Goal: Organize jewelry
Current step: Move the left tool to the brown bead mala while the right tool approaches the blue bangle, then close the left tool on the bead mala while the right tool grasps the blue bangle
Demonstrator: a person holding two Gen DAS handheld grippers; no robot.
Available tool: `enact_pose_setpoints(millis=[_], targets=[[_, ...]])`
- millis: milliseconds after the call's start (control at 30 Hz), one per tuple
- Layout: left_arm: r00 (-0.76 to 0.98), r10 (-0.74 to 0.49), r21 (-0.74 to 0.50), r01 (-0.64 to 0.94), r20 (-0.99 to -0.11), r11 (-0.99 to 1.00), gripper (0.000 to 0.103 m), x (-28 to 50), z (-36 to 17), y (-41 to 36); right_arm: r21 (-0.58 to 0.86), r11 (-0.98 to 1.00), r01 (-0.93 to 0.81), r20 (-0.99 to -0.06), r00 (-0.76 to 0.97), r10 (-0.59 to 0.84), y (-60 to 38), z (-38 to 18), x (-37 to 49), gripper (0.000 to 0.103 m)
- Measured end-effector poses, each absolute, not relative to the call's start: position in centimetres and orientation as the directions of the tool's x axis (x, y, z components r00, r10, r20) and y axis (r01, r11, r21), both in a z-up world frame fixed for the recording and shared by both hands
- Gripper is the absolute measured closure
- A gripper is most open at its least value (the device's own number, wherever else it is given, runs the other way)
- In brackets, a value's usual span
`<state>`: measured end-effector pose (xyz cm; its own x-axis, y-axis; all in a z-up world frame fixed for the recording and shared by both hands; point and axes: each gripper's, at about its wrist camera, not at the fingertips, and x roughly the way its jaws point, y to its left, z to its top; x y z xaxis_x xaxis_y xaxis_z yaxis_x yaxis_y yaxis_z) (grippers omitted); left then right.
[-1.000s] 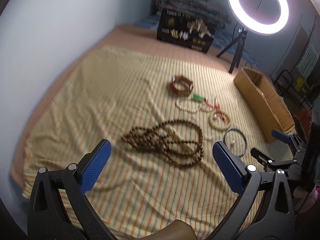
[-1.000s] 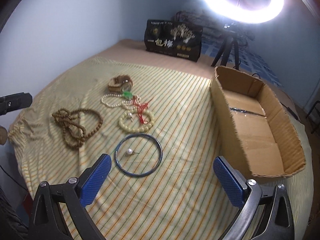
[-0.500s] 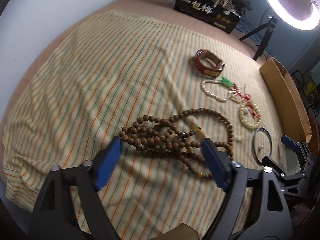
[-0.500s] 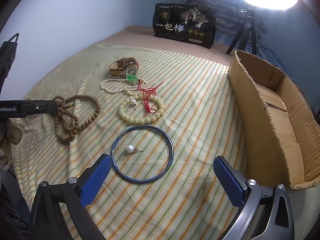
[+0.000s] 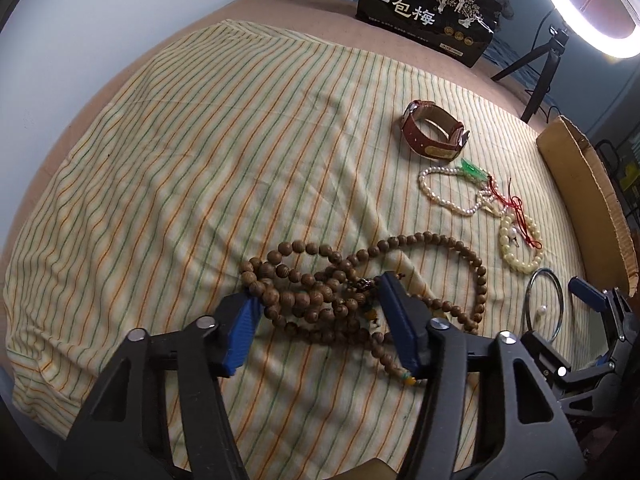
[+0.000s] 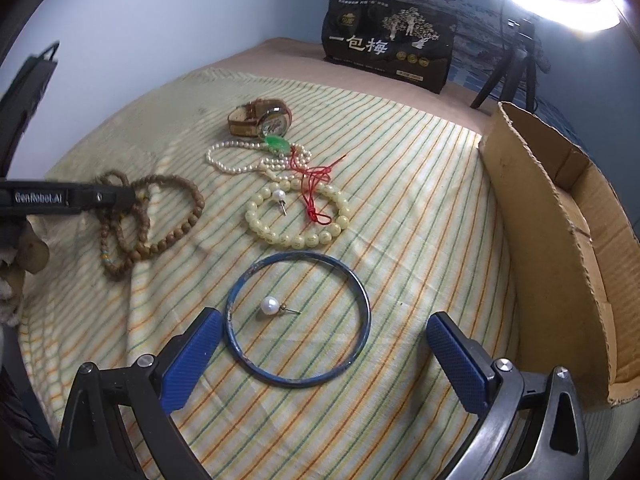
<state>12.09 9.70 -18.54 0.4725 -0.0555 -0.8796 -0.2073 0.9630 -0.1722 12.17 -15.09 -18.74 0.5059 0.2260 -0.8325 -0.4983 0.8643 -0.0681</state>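
Black printed bag [image 6: 390,54] beside ring light [image 5: 592,4] on tripod, behind striped cloth [image 5: 224,152].

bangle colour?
Dark blue, with worn, scuffed patches; the bangle shows best in the right wrist view.

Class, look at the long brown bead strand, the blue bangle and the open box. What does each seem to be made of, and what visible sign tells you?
Brown bead strand: probably wood, matte, with grain-like streaks on the beads.
Blue bangle: looks like painted or coated metal, though plastic is possible; thin, rigid, scuffed along the near rim.
Open box: corrugated cardboard, dull tan, with fluted torn edges.
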Motion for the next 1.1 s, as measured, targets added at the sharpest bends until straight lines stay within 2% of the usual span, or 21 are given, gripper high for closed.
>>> enact_pose_setpoints(millis=[100,200,333,500,567,633,700,1100], targets=[[0.477,-0.053,-0.167,-0.198,-0.877,0.966,0.056,12.1,-18.6,9.2,-0.075,0.861,-0.503,-0.838,0.501,0.219,-15.0,-18.9,12.2,0.0],[0.477,-0.077,-0.178,-0.171,-0.876,0.969,0.075,12.2,-18.6,8.7,-0.084,0.858,-0.507,-0.838,0.502,0.214,-14.9,-18.9,12.2,0.0],[0.48,-0.104,-0.207,-0.167,-0.871,0.964,0.084,12.3,-18.8,8.6,-0.083,0.853,-0.515,-0.84,0.497,0.218,-14.9,-19.0,12.4,0.0],[0.487,-0.106,-0.214,-0.172,-0.867,0.961,0.086,12.6,-18.7,8.5,-0.058,0.853,-0.519,-0.842,0.484,0.238,-14.8,-19.0,12.6,0.004],[0.489,-0.109,-0.22,-0.175,-0.866,0.96,0.087,12.8,-18.7,8.4,-0.053,0.848,-0.527,-0.839,0.484,0.248,-14.7,-19.0,12.6,0.011],[0.49,-0.118,-0.234,-0.183,-0.864,0.955,0.087,12.7,-18.7,8.6,-0.054,0.838,-0.543,-0.836,0.484,0.26,-14.5,-18.8,12.4,0.023],[0.49,-0.122,-0.241,-0.187,-0.863,0.952,0.087,12.6,-18.6,8.7,-0.06,0.831,-0.553,-0.834,0.486,0.263,-14.3,-18.7,12.2,0.028],[0.562,-0.146,-0.277,-0.155,-0.814,0.948,0.088,11.3,-14.9,8.3,-0.014,0.847,-0.532,-0.809,0.504,0.303,-15.4,-16.6,12.0,0.029]])
